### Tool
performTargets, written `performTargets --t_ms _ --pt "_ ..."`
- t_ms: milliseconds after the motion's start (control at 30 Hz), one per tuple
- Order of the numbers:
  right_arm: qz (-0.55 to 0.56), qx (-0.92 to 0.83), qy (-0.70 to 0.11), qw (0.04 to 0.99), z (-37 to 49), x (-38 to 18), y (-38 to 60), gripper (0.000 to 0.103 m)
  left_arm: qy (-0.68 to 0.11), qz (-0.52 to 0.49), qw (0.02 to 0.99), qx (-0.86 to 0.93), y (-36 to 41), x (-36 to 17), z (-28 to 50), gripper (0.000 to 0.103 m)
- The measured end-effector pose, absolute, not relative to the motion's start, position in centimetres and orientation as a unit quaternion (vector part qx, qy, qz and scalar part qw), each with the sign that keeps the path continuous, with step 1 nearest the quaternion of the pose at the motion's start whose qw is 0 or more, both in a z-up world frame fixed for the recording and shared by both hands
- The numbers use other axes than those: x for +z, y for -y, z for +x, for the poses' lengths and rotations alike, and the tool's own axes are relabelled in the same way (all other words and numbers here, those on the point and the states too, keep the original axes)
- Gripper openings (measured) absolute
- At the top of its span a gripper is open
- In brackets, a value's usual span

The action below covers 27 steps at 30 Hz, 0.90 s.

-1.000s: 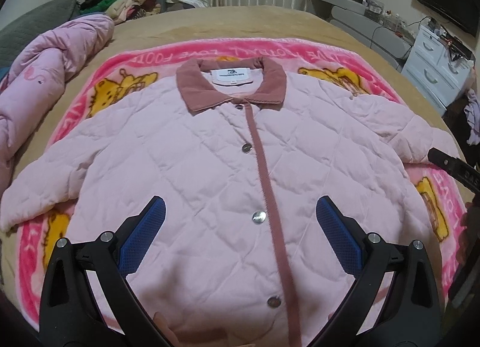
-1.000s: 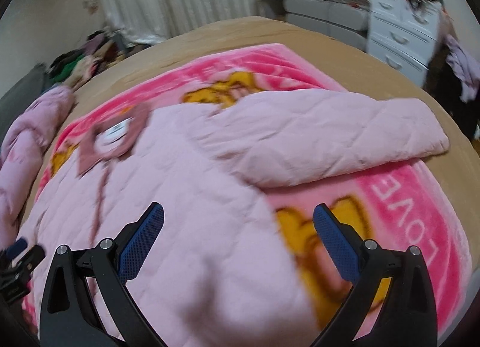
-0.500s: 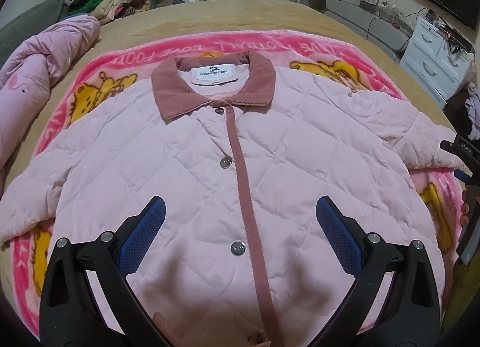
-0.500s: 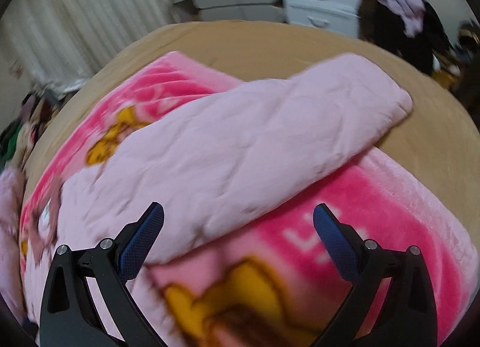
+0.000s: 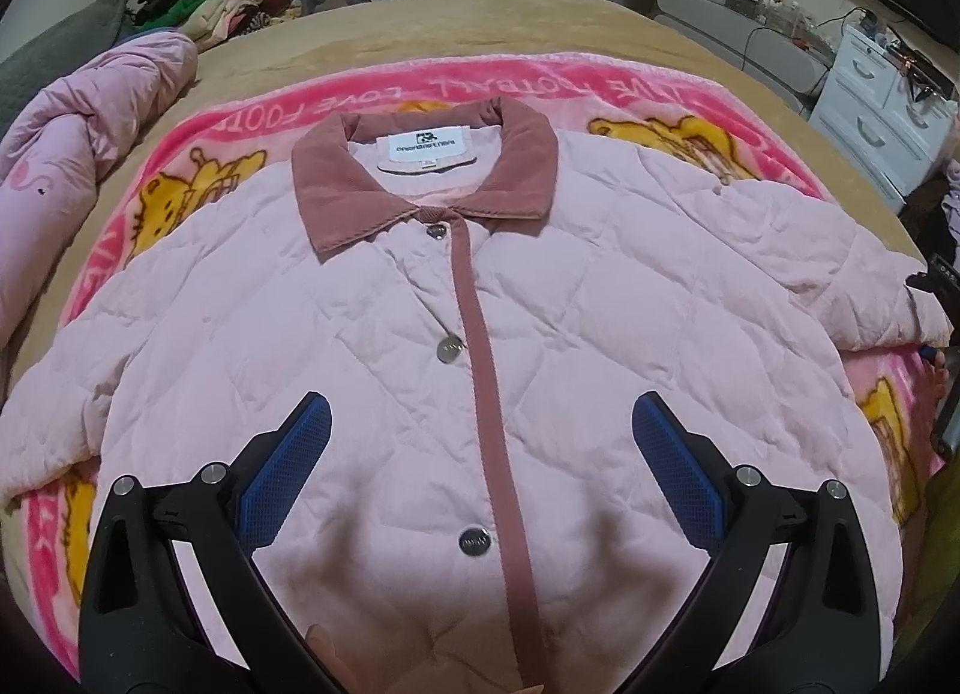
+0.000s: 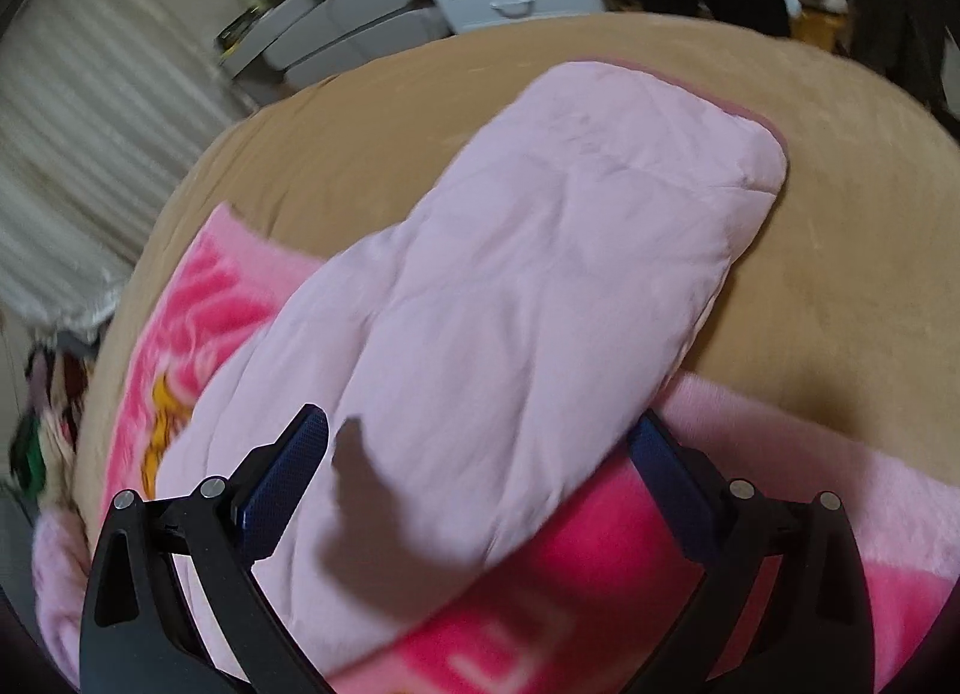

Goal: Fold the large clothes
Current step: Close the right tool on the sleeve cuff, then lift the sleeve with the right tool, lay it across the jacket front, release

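Swinging in from beside the quilted jacket (image 5: 600, 346), the right gripper (image 6: 480, 484) now straddles its sleeve (image 6: 540, 274), spread and unclamped, while the left gripper (image 5: 480, 448) hovers open above the hem: sleeve fold imminent.

White neck label (image 5: 427, 149) inside jacket collar (image 5: 420, 178): small logo, brand lettering too small to read. Pink blanket (image 5: 372, 94) border: upside-down white lettering, "LOVE FOOT…" partly legible.

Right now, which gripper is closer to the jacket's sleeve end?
Right. The right gripper straddles the sleeve, open; the left gripper hovers over the jacket's buttoned front, open.
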State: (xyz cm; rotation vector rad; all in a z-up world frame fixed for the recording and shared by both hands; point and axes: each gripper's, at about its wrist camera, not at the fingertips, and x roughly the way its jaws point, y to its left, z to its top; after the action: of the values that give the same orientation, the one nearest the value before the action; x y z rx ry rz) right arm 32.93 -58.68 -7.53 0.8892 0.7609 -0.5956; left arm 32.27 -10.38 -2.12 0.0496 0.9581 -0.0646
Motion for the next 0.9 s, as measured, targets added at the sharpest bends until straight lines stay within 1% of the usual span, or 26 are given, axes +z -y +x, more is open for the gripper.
performTargets --t_ms 67,133,167,200,233,300,333,367,400,467,567,800,900 --pt "0.43 -0.278 -0.339 0.789 32.9 -7.8 59.8 0.099 -0.461 0.024 0.887 -0.026 10.2 -2.0 32.8 0.094" --pt "0.441 -0.281 -0.323 0.788 33.0 -8.0 61.0 0.095 -0.462 0.023 0.887 -0.022 10.0 -2.0 33.3 0.094" --pt "0.455 -0.285 -0.319 0.781 33.0 -8.5 61.9 0.082 -0.462 0.022 0.886 -0.019 9.9 -1.9 33.6 0.094" --pt "0.473 -0.284 -0.31 0.774 32.7 -9.0 62.6 0.067 -0.463 0.021 0.886 -0.017 9.7 -1.9 33.9 0.094" --pt "0.49 -0.278 -0.298 0.77 32.4 -9.5 63.2 0.062 -0.464 0.022 0.886 -0.015 9.6 -1.8 34.1 0.094" --pt "0.523 -0.257 -0.271 0.766 31.8 -9.9 64.1 0.041 -0.464 0.025 0.885 -0.012 9.4 -1.5 34.3 0.094" --pt "0.525 -0.246 -0.263 0.771 31.7 -9.6 64.2 0.036 -0.464 0.026 0.885 -0.012 9.2 -1.4 34.4 0.094" --pt "0.51 -0.236 -0.254 0.787 31.7 -8.6 63.9 0.028 -0.463 0.026 0.886 -0.012 9.0 -1.2 34.4 0.094" --pt "0.495 -0.229 -0.248 0.801 31.6 -7.7 63.7 0.023 -0.462 0.025 0.886 -0.012 8.9 -1.0 34.4 0.094" --pt "0.459 -0.208 -0.233 0.832 31.9 -4.9 62.6 0.019 -0.464 0.019 0.886 -0.011 8.3 -0.5 34.4 0.094" --pt "0.412 -0.169 -0.21 0.87 32.2 -0.6 60.8 0.016 -0.462 0.016 0.887 -0.007 7.6 0.2 34.5 0.094" --pt "0.304 -0.059 -0.18 0.934 33.3 8.7 53.0 0.015 -0.461 0.008 0.887 0.002 5.7 1.3 34.2 0.094" --pt "0.268 -0.021 -0.175 0.947 34.5 11.7 49.2 0.015 -0.456 0.003 0.89 0.003 4.7 2.0 33.8 0.094"
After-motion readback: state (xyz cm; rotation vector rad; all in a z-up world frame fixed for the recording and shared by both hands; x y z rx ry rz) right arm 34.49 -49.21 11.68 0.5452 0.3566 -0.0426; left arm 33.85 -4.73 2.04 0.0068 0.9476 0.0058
